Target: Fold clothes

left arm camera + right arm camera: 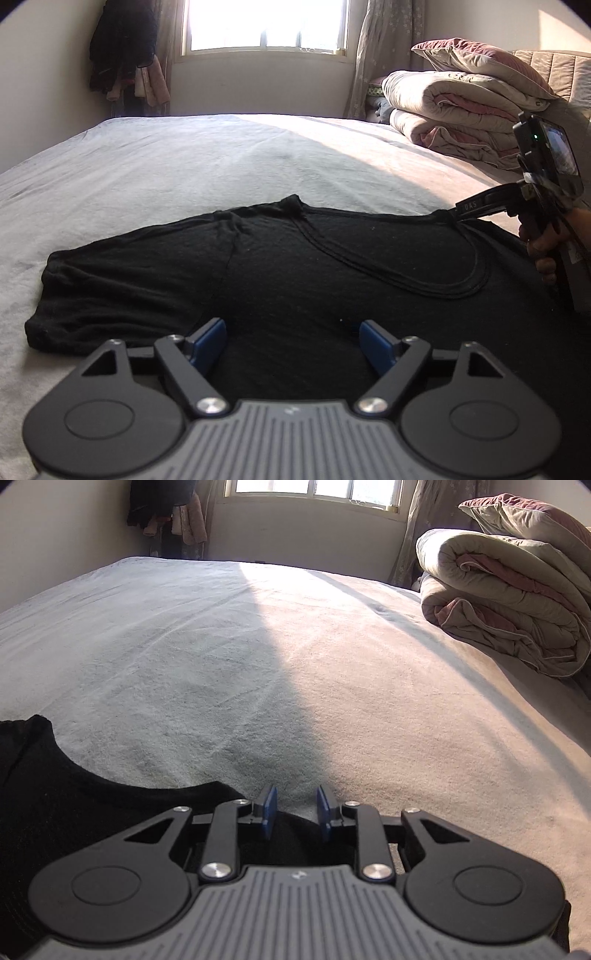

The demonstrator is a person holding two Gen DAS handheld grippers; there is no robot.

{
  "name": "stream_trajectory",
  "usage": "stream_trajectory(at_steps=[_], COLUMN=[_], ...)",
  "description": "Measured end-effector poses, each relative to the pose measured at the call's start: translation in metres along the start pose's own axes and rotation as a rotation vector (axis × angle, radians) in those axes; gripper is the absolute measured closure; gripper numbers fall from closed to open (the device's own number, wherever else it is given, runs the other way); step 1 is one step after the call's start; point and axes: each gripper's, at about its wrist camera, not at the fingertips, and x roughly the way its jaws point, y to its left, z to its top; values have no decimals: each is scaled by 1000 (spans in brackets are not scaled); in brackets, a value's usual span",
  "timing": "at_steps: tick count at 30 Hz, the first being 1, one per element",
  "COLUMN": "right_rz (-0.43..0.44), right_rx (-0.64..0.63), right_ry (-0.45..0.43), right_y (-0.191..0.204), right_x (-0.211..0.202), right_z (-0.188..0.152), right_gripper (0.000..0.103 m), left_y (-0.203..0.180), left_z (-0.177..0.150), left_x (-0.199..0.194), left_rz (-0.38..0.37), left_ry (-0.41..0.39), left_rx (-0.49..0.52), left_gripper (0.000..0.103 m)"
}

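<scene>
Across the lower half of the left wrist frame, black knit T-shirt (295, 266) lies flat on grey bedsheet (147, 166), long axis left-right. Left gripper (293, 343) hovers spread above its body; right gripper (295, 814), nearly closed, straddles the shoulder edge at frame right.

one black t-shirt (280, 266) lies on one bed (192, 158). two grippers show: the left gripper (292, 341), its two blue pads set wide apart, and the right gripper (295, 812), its two blue pads close but with a gap between them. one hand (545, 245) shows, holding the right gripper's handle. two folded quilts (509, 602) are stacked at the far right of the bed, with one pillow (476, 59) on top. there is one window (267, 26), two curtains (384, 51) beside it, and one bunch of hanging clothes (123, 48) in the corner.
</scene>
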Motion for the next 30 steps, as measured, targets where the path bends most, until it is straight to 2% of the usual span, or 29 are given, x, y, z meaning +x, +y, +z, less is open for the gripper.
stream_trajectory(at_steps=[3,6,8,12,17,20,24,26,30], right_rz=[16,28,27,-39,-76,-88,-1,46,100], right_rx=[29,96,135,185,337,429,595,632,674], right_ry=[-2,-4,-1,5,11,-11,-63,-105,-91], right_y=[-7,-28,-44,-77,-122,-142,-161,-165,-177], right_x=[-10,-33,-48,-78,-113,-130,-138,-140,-141], right_z=[5,0,-6,-34,-74,-94,-125,-137,-137], right_gripper=[75,62,60,55,53,44,42,42,42], left_y=[0,-2,-3,-5,-7,-8,-7,-7,-5], left_z=[0,0,0,0,0,0,0,0,2], left_x=[1,2,3,4,5,6,7,7,8], left_rz=[-8,-9,-4,1,7,8,4,-4,-40], left_ry=[2,6,9,13,18,20,22,24,35], left_rx=[-2,5,14,24,35,41,40,36,28], left_gripper=[19,17,16,14,14,13,12,10,3])
